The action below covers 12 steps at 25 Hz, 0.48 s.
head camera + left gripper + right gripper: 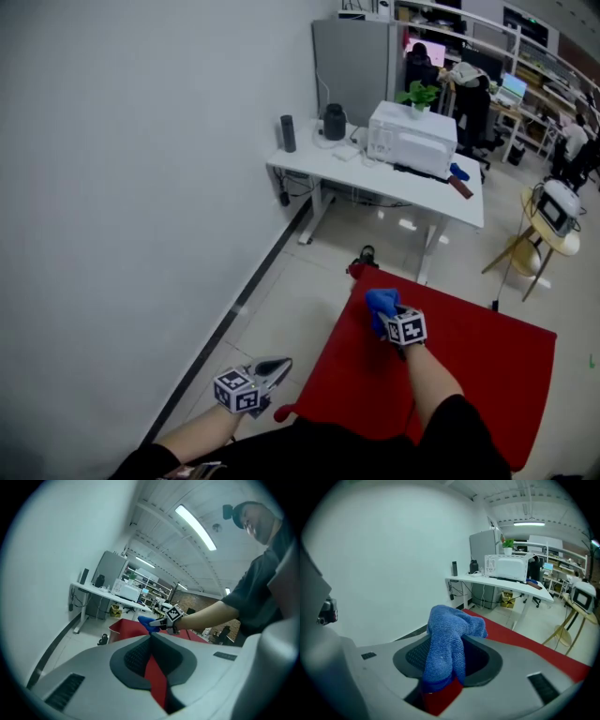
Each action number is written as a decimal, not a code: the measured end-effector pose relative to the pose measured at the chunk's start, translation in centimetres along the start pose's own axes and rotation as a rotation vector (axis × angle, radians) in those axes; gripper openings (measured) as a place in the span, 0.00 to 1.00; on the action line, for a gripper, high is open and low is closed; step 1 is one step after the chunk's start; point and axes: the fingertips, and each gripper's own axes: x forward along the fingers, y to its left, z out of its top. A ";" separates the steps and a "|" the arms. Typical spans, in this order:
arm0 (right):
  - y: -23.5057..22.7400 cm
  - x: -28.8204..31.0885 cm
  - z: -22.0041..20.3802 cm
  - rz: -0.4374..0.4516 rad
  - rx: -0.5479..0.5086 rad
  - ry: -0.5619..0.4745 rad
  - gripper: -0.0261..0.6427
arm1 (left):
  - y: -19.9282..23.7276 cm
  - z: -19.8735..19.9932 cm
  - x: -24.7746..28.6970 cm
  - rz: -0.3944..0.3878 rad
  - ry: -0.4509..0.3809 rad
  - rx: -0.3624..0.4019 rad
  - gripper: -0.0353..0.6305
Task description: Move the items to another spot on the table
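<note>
My right gripper (386, 317) is clamped on the blue cloth (447, 644), the one task item I can find. It hangs over the far left part of the red worktop (487, 375), close to the corner, and looks lifted clear of the surface, though I can't be sure no fold brushes it. So I judge the pick-up done and the move under way. What's left is carrying the cloth to another spot and letting it go. I see nothing else lying on the red surface, so this may be the only item left to shift. My left gripper (274, 368) is off the near left edge of the worktop, over the floor, its tips closed together with nothing between them. The cloth is soft, looped terry or microfibre, bunched into a thick fold that humps up above the pads and droops over both sides, limp and shapeless. The gripper pads are dark with a fine ribbed grid, set in smooth pale grey shells. The worktop is a flat, matte red rectangle and looks cloth-covered.
</note>
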 end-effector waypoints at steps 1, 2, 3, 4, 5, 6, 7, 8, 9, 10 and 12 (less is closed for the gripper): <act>-0.3 1.8 0.9 -0.004 -0.001 0.005 0.31 | 0.5 0.2 -0.4 0.016 -0.003 -0.001 0.05; -0.6 3.4 1.8 -0.007 0.002 0.008 0.31 | 0.9 0.3 -0.7 0.032 -0.006 -0.007 0.05; -0.9 4.8 2.7 -0.012 0.003 0.008 0.31 | 1.0 0.2 -1.0 0.044 -0.007 -0.013 0.05; -1.2 6.1 3.6 -0.018 0.000 0.008 0.31 | 1.0 0.0 -1.2 0.051 -0.003 -0.014 0.05; -1.4 7.3 4.3 -0.022 -0.005 0.010 0.31 | 0.9 -0.4 -1.4 0.057 0.003 -0.015 0.05; -1.5 8.4 4.8 -0.022 -0.004 0.015 0.31 | 0.9 -0.8 -1.6 0.064 0.007 -0.021 0.05; -1.4 9.4 4.9 -0.018 0.003 0.024 0.31 | 0.9 -1.1 -1.9 0.074 0.005 -0.031 0.05; -1.5 10.3 4.9 -0.017 0.014 0.034 0.31 | 0.9 -1.2 -2.1 0.083 0.000 -0.040 0.05; -1.7 11.2 4.9 -0.023 0.024 0.043 0.31 | 0.8 -1.4 -2.4 0.090 -0.004 -0.047 0.05; -1.8 12.0 4.9 -0.029 0.036 0.050 0.32 | 0.9 -1.5 -2.6 0.097 -0.003 -0.049 0.05; -1.5 13.6 5.2 -0.017 0.078 0.051 0.33 | 1.1 -1.7 -3.2 0.108 0.002 -0.052 0.05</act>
